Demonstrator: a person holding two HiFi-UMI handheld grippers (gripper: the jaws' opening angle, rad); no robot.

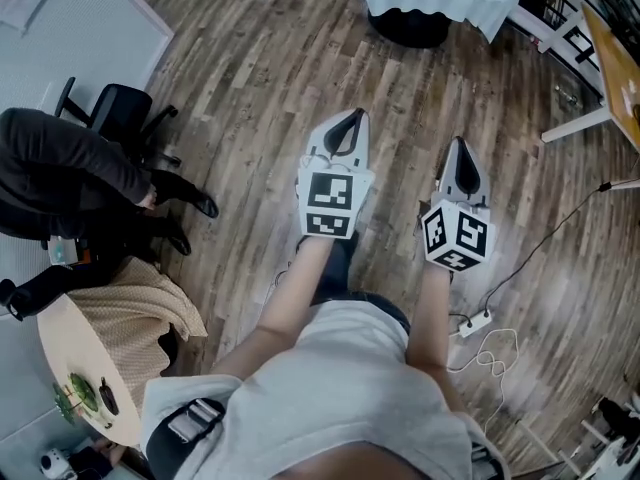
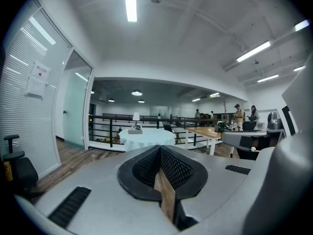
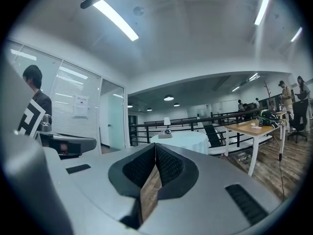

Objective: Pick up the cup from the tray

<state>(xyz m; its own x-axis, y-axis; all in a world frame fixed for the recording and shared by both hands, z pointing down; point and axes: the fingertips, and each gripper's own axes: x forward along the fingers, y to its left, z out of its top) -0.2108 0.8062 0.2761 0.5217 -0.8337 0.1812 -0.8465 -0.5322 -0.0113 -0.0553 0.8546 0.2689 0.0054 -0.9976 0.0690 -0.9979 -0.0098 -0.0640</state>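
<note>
The left gripper [image 1: 350, 120] and the right gripper [image 1: 461, 146] are held side by side, apart, above the wooden floor [image 1: 250, 88]. Each has its jaws pressed fully together with nothing between them. Well ahead stands a round table [image 2: 146, 137] under a white cloth. The small things on it are too distant to tell which is the cup.
</note>
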